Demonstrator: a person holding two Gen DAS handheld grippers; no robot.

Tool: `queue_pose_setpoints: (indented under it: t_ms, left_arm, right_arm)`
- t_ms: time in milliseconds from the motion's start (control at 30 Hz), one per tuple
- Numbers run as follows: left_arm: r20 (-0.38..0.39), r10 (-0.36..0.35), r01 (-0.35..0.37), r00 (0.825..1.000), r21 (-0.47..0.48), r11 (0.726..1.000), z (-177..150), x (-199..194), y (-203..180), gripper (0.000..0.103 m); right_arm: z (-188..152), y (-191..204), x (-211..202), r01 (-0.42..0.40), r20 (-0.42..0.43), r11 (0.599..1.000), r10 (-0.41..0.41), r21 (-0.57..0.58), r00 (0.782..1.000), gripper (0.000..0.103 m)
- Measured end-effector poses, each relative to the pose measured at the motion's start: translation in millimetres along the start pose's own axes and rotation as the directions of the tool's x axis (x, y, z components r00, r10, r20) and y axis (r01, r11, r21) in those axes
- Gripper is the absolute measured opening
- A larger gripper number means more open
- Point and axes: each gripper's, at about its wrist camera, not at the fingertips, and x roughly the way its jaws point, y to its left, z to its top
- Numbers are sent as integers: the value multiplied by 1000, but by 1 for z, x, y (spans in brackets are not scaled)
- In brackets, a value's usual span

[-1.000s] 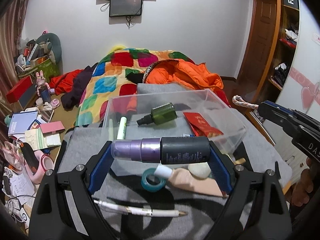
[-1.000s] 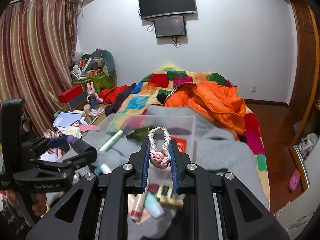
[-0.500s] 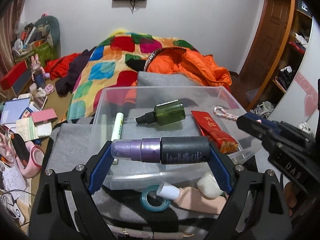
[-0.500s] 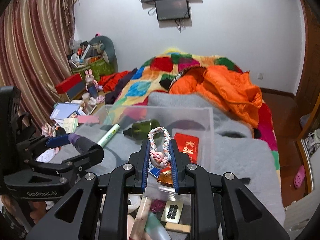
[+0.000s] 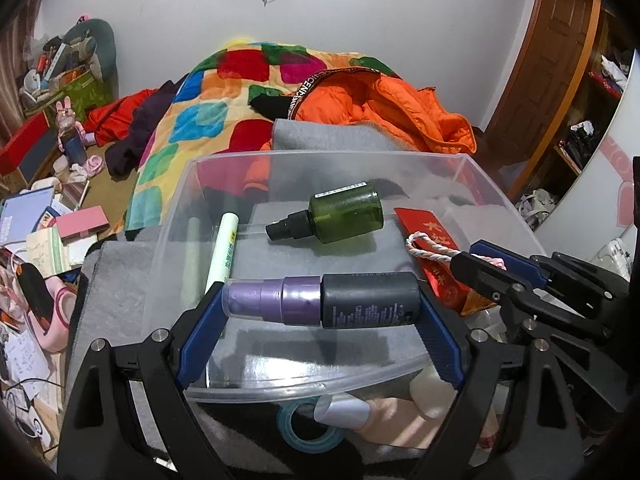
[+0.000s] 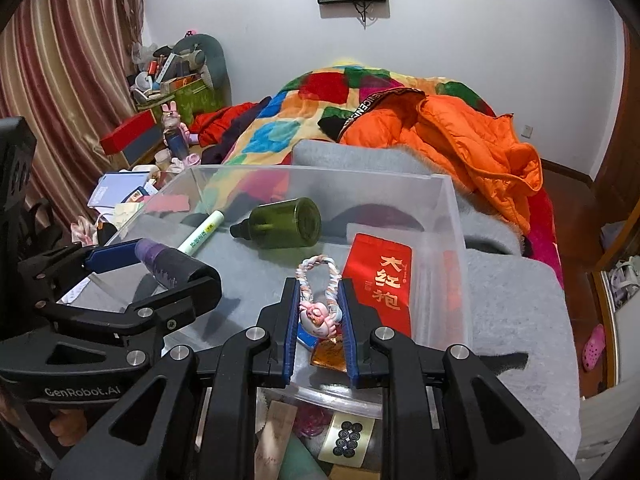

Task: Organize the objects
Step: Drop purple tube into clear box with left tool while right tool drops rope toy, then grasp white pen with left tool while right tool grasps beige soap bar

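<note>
A clear plastic bin (image 5: 280, 390) (image 6: 452, 200) stands on a grey blanket. My left gripper (image 5: 320, 304) is shut on a purple and black spray bottle (image 5: 320, 300), held crosswise above the bin's near part; it also shows in the right wrist view (image 6: 168, 266). My right gripper (image 6: 320, 312) is shut on a pink charm with a braided cord loop (image 6: 318, 312), over the bin's right side; its cord shows in the left wrist view (image 5: 428, 248). Inside lie a green spray bottle (image 5: 344, 214) (image 6: 284, 222), a pale green marker (image 5: 222, 252) (image 6: 200, 232) and a red packet (image 5: 436, 268) (image 6: 380, 280).
In front of the bin lie a teal tape ring (image 5: 308, 428), a skin-coloured tube (image 5: 384, 420) and small cards (image 6: 348, 436). A bed with a colourful quilt (image 5: 224, 92) and orange jacket (image 5: 380, 108) lies behind. Cluttered books and boxes (image 5: 48, 232) sit at the left.
Both grippers have moved forward and down over the bin, each still holding its object. The bin now fills the view and the loose items in front have slipped below the fingers.
</note>
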Motion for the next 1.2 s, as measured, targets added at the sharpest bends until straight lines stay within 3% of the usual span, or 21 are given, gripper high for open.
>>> queue_pose_setpoints:
  t_ms: [300,700,867,1200]
  left_arm:
    - [-9,-27,27,1000,-1,1000,-2,-8,1,91]
    - [54,-8,6,999,38,999,-11,-53,-1,98]
    - [32,-2,1,999,25,1000,-28,-62,11,99]
    - [-12,51,-51,999,46,998,-72,-70,31,99]
  right_arm:
    - [0,-1,-7,-20,-6,1000,20,5,1000,23]
    - [-8,-6,-57,43,102,999,-42,-5,994,57]
    - [-19,-15,-75,46,122,999,-48,20,991,67]
    - [-52,-28,-85,92,88,995,-94,28,992,69]
